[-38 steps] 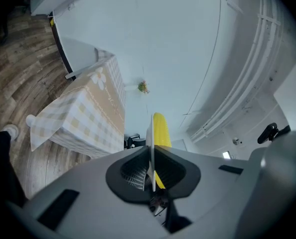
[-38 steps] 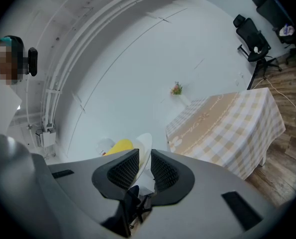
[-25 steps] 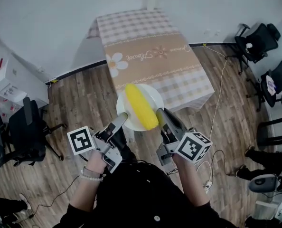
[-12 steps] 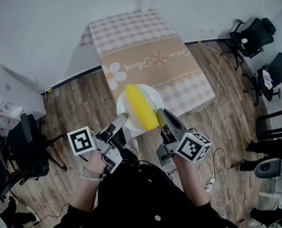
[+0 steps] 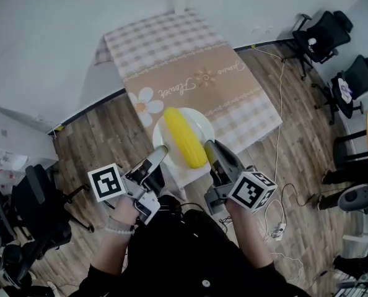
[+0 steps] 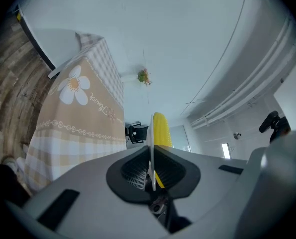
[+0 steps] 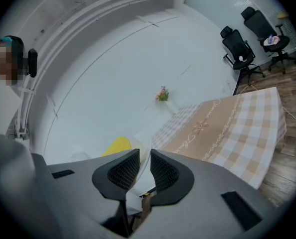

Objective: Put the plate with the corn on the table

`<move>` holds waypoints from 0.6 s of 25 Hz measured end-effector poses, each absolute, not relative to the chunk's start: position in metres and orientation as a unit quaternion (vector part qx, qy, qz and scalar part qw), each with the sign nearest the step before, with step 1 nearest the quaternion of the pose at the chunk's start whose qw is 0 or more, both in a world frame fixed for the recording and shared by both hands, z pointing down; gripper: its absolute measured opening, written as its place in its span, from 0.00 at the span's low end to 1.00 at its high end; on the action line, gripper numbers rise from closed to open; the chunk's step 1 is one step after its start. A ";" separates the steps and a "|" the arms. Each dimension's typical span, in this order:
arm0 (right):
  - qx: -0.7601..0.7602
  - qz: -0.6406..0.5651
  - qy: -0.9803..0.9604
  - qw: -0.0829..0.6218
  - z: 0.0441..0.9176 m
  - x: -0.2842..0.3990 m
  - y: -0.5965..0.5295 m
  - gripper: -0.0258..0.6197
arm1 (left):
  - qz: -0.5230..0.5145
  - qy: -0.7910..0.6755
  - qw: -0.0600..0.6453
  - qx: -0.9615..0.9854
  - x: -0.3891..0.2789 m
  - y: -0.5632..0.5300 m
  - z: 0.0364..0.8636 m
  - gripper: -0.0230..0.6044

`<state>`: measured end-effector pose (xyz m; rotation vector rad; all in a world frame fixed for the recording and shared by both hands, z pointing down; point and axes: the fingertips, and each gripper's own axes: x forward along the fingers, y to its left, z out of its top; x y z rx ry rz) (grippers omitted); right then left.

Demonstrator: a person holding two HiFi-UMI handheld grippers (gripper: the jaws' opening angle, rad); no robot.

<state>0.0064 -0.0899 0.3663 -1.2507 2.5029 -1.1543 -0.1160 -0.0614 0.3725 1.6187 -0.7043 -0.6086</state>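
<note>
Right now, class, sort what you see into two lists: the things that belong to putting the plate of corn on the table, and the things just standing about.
Part of the job: plate, corn, table, left gripper and right gripper, both clamped on the plate's rim.

Just standing about: flowers at the table's far end, office chairs.

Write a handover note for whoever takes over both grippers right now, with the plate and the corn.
Grippers: the left gripper has its jaws shut on the left rim of the plate; the right gripper has its jaws shut on the right rim.
Things: the corn lies on the plate, held in the air at the near end of the table.
Done: plate lifted and carried up to the table.
Left: bring it over the table, set it down level, open both jaws.
</note>
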 end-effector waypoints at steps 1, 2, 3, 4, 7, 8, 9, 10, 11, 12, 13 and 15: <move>-0.416 -0.379 0.824 0.059 0.367 0.005 -0.092 0.19 | -0.260 -0.301 0.596 0.698 -0.117 -0.064 0.373 0.08; -0.419 -0.379 0.823 0.061 0.368 0.005 -0.094 0.19 | -0.258 -0.298 0.596 0.699 -0.118 -0.067 0.375 0.08; -0.422 -0.379 0.821 0.063 0.370 0.004 -0.096 0.19 | -0.255 -0.297 0.596 0.701 -0.119 -0.070 0.376 0.08; -0.425 -0.379 0.820 0.064 0.371 0.003 -0.098 0.19 | -0.254 -0.295 0.597 0.702 -0.120 -0.072 0.377 0.08; -0.433 -0.381 0.814 0.064 0.374 0.003 -0.099 0.19 | -0.248 -0.289 0.600 0.704 -0.120 -0.076 0.380 0.08; -0.436 -0.381 0.813 0.064 0.374 0.004 -0.099 0.19 | -0.246 -0.287 0.601 0.704 -0.120 -0.077 0.381 0.08; -0.438 -0.382 0.811 0.065 0.375 0.004 -0.099 0.19 | -0.244 -0.286 0.602 0.704 -0.120 -0.077 0.381 0.08; -0.441 -0.382 0.810 0.066 0.376 0.005 -0.099 0.19 | -0.242 -0.284 0.603 0.705 -0.120 -0.078 0.382 0.08; -0.442 -0.382 0.809 0.067 0.376 0.005 -0.099 0.19 | -0.241 -0.282 0.603 0.706 -0.119 -0.079 0.382 0.08; -0.444 -0.381 0.808 0.066 0.376 0.006 -0.099 0.19 | -0.239 -0.280 0.603 0.708 -0.119 -0.079 0.382 0.08; -0.446 -0.380 0.808 0.065 0.376 0.007 -0.099 0.19 | -0.238 -0.278 0.603 0.709 -0.118 -0.080 0.383 0.08; -0.450 -0.380 0.805 0.064 0.376 0.009 -0.099 0.19 | -0.235 -0.275 0.605 0.709 -0.115 -0.082 0.383 0.08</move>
